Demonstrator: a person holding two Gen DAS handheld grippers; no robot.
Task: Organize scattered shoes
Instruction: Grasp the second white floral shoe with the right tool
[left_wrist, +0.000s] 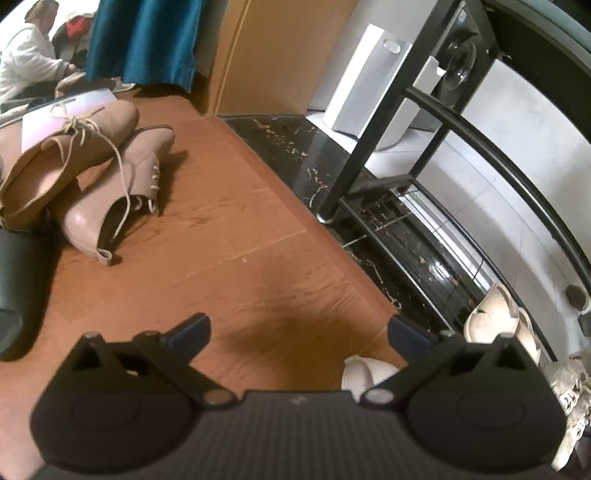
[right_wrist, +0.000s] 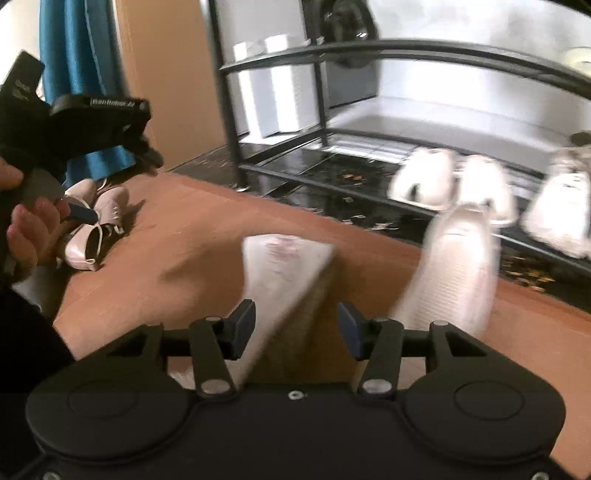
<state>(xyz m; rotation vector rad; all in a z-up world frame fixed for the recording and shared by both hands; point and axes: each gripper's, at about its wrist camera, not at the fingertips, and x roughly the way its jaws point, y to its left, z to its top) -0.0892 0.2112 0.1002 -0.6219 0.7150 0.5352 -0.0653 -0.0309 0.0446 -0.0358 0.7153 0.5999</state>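
Note:
My left gripper (left_wrist: 298, 328) is open and empty above the wooden floor (left_wrist: 229, 236). A pair of tan-pink lace-up heeled shoes (left_wrist: 92, 166) lies far to its left; they also show in the right wrist view (right_wrist: 96, 225). A white slipper (left_wrist: 365, 371) peeks out under the left gripper's right finger. My right gripper (right_wrist: 295, 326) has its jaws open around a grey-white wedge-shaped shoe (right_wrist: 288, 273), without clearly touching it. A white slipper (right_wrist: 450, 266) lies on the floor to its right. More white shoes (right_wrist: 424, 177) sit on the black shoe rack (right_wrist: 369, 147). The right view is blurred.
The rack's black frame (left_wrist: 391, 110) stands on a dark marble strip (left_wrist: 314, 158), with white shoes (left_wrist: 495, 314) on its low shelf. A dark object (left_wrist: 18, 280) lies at the left edge. A teal curtain (left_wrist: 144, 40) and a seated person (left_wrist: 26, 59) are behind.

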